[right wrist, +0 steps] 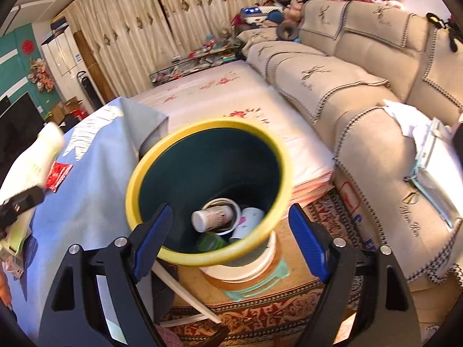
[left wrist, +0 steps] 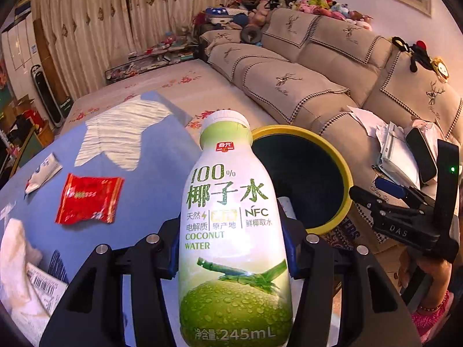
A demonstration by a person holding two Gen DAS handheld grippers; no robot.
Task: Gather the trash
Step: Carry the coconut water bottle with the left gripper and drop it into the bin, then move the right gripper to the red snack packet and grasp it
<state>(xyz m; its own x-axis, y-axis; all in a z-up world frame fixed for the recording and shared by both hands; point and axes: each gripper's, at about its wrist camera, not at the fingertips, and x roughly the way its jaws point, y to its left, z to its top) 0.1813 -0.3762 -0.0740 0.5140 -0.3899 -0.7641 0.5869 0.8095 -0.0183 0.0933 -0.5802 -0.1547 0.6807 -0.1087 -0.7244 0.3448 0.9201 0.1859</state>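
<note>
The coconut water bottle (left wrist: 231,225) stands upright, clamped between the left gripper (left wrist: 231,260) fingers, with the yellow-rimmed bin (left wrist: 341,173) just beyond their tips. Next, I'd guess: carry it over the rim and let go. The right gripper (right wrist: 231,237) gapes empty, its fingers either side of the bin. A red wrapper (left wrist: 89,199) waits on the blue tablecloth (left wrist: 150,179), sofa (left wrist: 318,66) behind.

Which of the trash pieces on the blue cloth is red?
The crinkled red foil snack wrapper; the squeezed white tube beside it and the crumpled white tissue are pale.
</note>
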